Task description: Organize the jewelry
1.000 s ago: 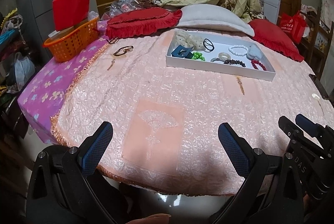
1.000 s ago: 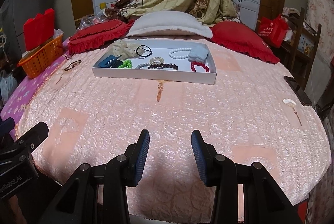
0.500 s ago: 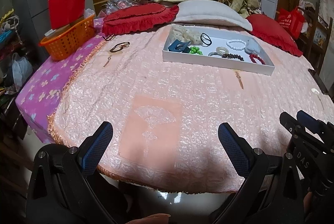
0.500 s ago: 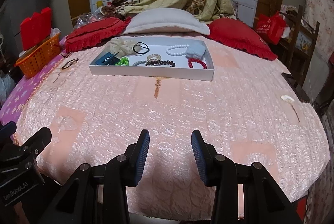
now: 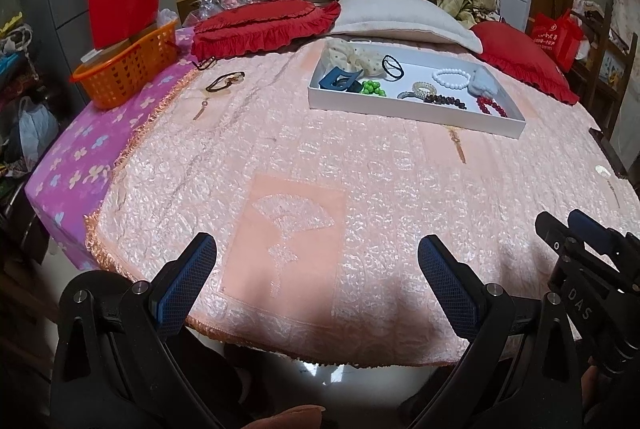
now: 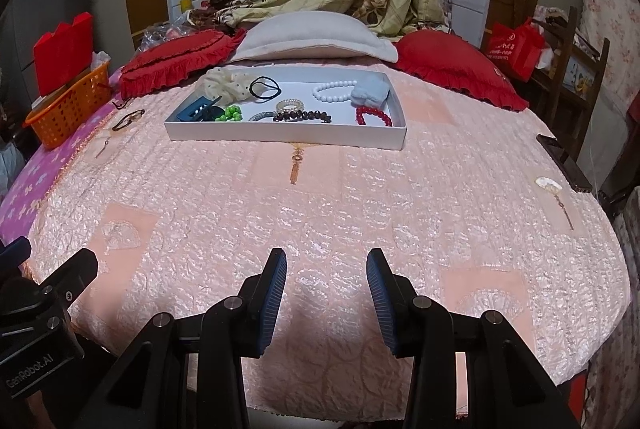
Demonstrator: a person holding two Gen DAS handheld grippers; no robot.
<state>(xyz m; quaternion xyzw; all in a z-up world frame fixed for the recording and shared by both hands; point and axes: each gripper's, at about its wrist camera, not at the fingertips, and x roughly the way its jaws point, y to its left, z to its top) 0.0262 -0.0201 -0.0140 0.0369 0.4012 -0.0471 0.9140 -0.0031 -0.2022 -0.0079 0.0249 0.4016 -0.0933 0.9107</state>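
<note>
A white tray (image 5: pixel 416 111) (image 6: pixel 286 138) sits far back on the pink bedspread, holding a blue hair claw (image 6: pixel 198 109), green beads (image 6: pixel 231 113), a red bead bracelet (image 6: pixel 373 116), a white bead bracelet (image 6: pixel 334 90) and several other pieces. Loose on the spread lie a gold tassel earring (image 6: pixel 295 165) in front of the tray, a dark bracelet (image 5: pixel 224 82) (image 6: pixel 127 119) and a thin earring (image 5: pixel 200 109) at the left, and a shell pendant (image 6: pixel 549 186) at the right. My left gripper (image 5: pixel 316 269) is open wide and empty at the bed's near edge. My right gripper (image 6: pixel 326 283) is open and empty beside it.
An orange basket (image 5: pixel 120 69) with a red box stands at the back left. Red cushions (image 5: pixel 264 23) and a grey pillow (image 6: pixel 316 37) lie behind the tray. A dark phone (image 6: pixel 562 161) lies at the right edge. A wooden chair (image 6: pixel 572 69) stands to the right.
Both grippers have moved slightly; the tray and bed have shifted a little in both views. Neither gripper's jaw opening has changed.
</note>
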